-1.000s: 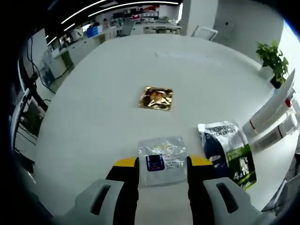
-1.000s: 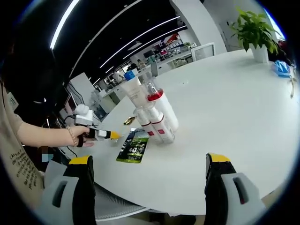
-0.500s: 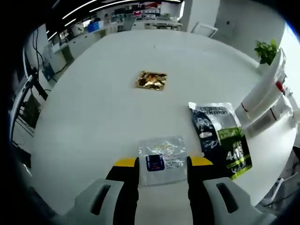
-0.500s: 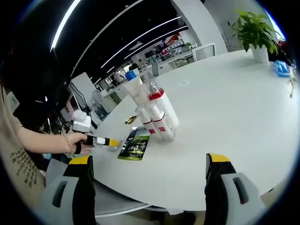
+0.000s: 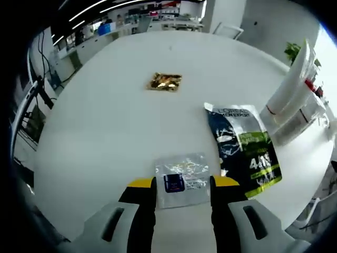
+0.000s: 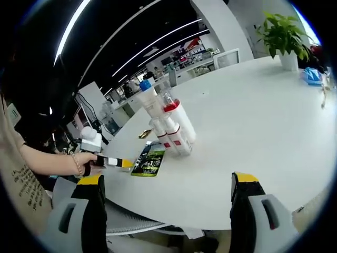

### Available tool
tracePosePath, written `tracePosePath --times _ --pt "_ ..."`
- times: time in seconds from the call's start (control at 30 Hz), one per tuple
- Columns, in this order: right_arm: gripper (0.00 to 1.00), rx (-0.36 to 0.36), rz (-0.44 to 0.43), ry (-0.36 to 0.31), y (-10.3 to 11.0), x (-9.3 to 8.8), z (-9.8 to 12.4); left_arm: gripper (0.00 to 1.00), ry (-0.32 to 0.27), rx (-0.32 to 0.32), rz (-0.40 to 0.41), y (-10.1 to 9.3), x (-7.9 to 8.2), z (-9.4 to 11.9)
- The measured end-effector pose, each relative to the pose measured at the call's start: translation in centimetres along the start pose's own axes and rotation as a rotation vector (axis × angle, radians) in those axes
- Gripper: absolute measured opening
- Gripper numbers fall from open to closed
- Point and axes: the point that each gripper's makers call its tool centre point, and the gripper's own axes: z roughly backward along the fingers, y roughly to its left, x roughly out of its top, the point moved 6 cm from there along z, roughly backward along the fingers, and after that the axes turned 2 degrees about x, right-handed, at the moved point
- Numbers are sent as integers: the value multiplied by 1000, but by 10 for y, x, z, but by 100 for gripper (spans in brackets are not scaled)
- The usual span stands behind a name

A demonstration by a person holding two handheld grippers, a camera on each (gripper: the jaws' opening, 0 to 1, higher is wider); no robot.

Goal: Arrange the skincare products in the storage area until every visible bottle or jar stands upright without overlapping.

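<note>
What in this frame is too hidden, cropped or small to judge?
- Clear sachet, left gripper view: sides and near edge behind the left gripper fingers; grip unclear.
- White bottles, left gripper view: cropped at the edge.
- Gold sachet, right gripper view: too small.

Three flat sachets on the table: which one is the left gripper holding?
The clear silvery sachet, pinched between the left gripper jaws. The dark green-and-blue pouch and the gold packet lie free on the table.

I'm working in an open-plan office: long strip ceiling lights point(image 6: 152, 42), rows of desks point(image 5: 95, 45) behind, a potted plant point(image 6: 281, 37) at the big white surface's point(image 5: 105, 121) far edge.
</note>
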Motion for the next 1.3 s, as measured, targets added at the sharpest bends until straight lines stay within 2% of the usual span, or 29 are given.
tracePosePath --times 0.7,1.03,1.17,1.3 --pt "100 -4 5 -7 2 -2 12 40 -15 -12 -19 -1 -2 6" --pt "100 12 22 -17 16 -1 8 52 -32 -96 -11 2 -2 19" --pt "100 21 31 -21 23 0 5 57 -43 -148 -15 4 -1 28" --pt "100 28 41 -25 28 2 2 58 -55 -186 -45 8 0 35"
